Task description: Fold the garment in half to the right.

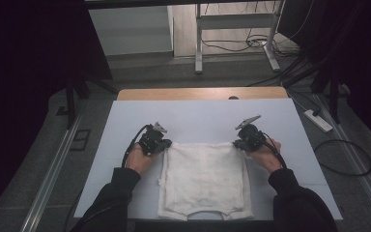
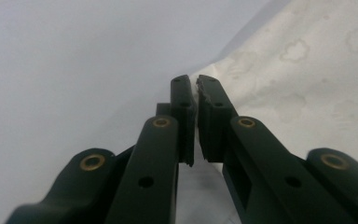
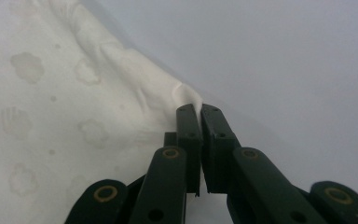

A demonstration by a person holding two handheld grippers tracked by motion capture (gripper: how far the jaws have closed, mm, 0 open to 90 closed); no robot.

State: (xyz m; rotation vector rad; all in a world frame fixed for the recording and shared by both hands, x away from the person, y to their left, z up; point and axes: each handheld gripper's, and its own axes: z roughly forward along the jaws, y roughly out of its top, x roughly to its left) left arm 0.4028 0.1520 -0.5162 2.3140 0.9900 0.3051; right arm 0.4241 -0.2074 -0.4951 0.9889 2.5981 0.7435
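A white garment [image 1: 205, 179] with a faint printed pattern lies flat on the white table [image 1: 198, 121], its neck opening toward the near edge. My left gripper [image 1: 167, 143] is shut on the garment's far left corner. In the left gripper view the cloth [image 2: 303, 70] is pinched between the black jaws at my left gripper's tip [image 2: 196, 81]. My right gripper [image 1: 236, 143] is shut on the far right corner. The right gripper view has the cloth [image 3: 74, 93] bunching into a small fold right at my right gripper's tip [image 3: 199, 108].
A wooden strip [image 1: 203, 93] runs along the table's far edge. Metal rails flank the table on both sides. Beyond it stand a desk frame [image 1: 236, 29], loose cables and a power strip [image 1: 319, 121] on the floor at the right.
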